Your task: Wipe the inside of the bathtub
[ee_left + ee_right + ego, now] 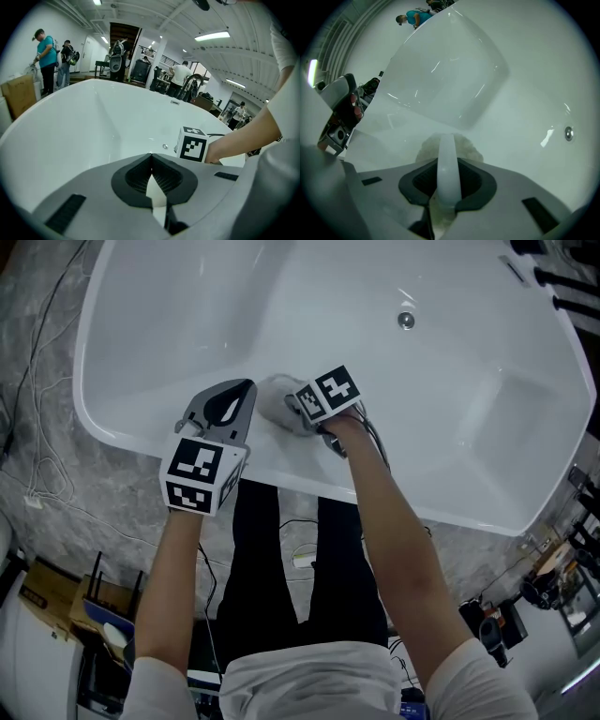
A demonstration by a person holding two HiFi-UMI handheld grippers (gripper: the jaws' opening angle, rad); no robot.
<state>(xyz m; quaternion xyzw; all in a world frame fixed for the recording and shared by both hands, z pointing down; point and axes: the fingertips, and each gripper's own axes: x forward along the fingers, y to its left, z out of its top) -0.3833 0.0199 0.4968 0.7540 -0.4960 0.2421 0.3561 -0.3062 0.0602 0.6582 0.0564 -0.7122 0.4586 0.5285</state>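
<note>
Bathtub (pixel 187 315), 6 o'clock wall: our right hand-held gripper (pixel 447 164) clamps the scrubber (pixel 277 395); left hand-held gripper (pixel 151 157) closed, empty. We should press it flat.

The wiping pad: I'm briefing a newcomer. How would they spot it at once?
Find the big white bathtub; at its near rim the right gripper is shut on the wiping pad. It is the only fluffy grey thing against smooth white.
</note>
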